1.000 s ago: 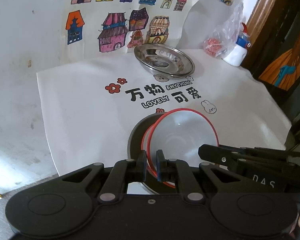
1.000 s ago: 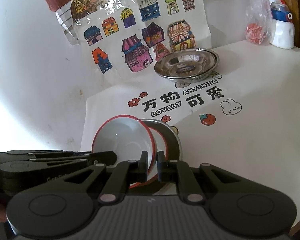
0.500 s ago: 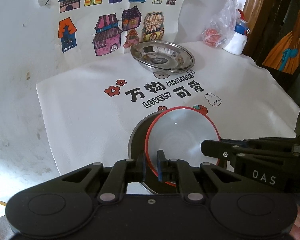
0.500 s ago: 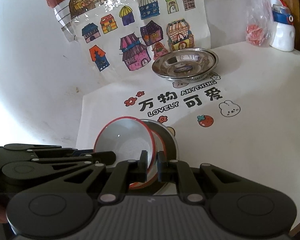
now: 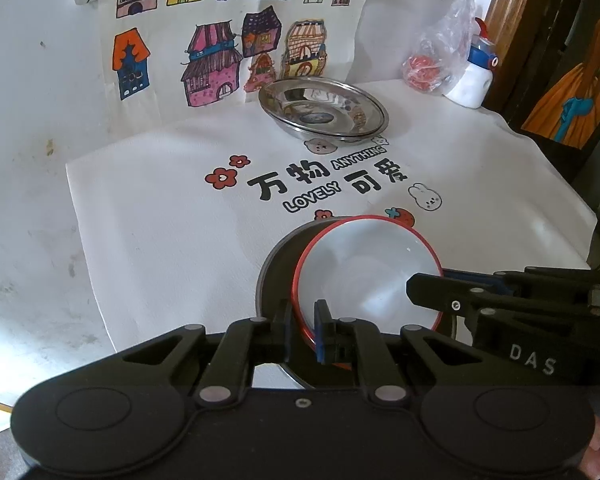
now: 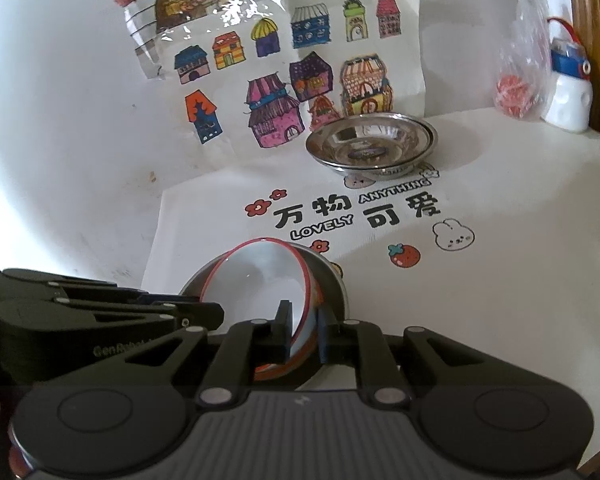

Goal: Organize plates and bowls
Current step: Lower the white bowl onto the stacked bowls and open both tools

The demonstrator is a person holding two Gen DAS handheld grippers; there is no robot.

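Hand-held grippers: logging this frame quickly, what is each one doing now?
Left hand-held gripper: shut on the red-rimmed bowl.
Right hand-held gripper: shut on the same bowl's opposite rim.

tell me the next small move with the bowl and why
Probably ease the right tool a little wider to let go. Its jaws have just been opening around the rim of the bowl, which already sits tilted in the near plate, so it should settle there. The left tool pinches the opposite rim and can follow.
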